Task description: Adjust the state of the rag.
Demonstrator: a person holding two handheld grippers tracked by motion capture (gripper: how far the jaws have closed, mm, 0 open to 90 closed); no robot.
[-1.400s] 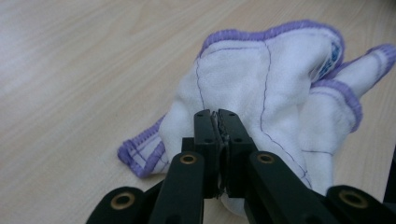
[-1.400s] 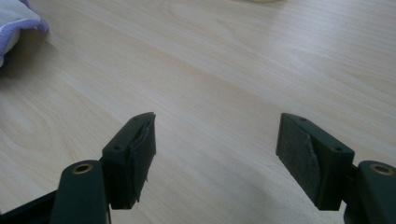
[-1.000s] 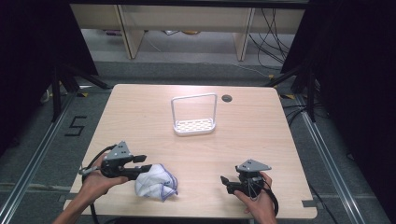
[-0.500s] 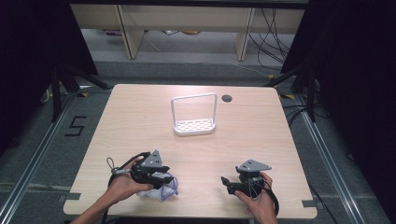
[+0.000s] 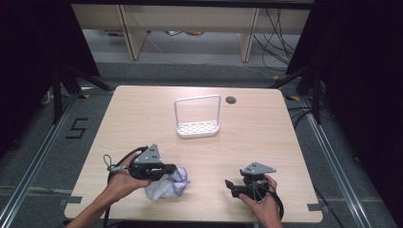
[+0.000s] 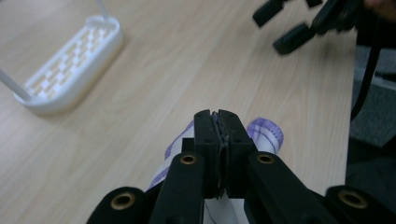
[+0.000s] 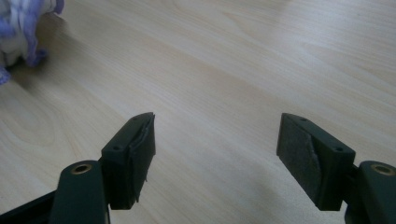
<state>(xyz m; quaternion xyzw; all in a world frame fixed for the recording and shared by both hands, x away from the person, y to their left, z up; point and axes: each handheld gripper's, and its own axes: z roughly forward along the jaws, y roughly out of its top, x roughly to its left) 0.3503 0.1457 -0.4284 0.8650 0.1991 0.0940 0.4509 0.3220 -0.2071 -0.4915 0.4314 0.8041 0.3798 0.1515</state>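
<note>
A lab recording bay: black curtains point(image 5: 28, 52), floor rails point(image 5: 33, 161), loose cables point(image 5: 275, 23) behind the table point(image 5: 256, 137).

Rack point(image 5: 197, 127) at table point(image 5: 266, 142) centre-back; cloth point(image 5: 164, 187) front-left, well apart from it.

From my remote station I note a light wood-grain table point(image 5: 142, 123) with a round cable port point(image 5: 231, 100) near its far edge. It stands on grey floor point(image 5: 47, 142) marked "5" point(image 5: 77, 128) in black tape. Metal rails point(image 5: 28, 175) flank both sides. Beyond, pale shelving point(image 5: 190, 19) and loose cables point(image 5: 275, 42). Black drapes point(image 5: 361, 95) either side. Lighting even.
</note>
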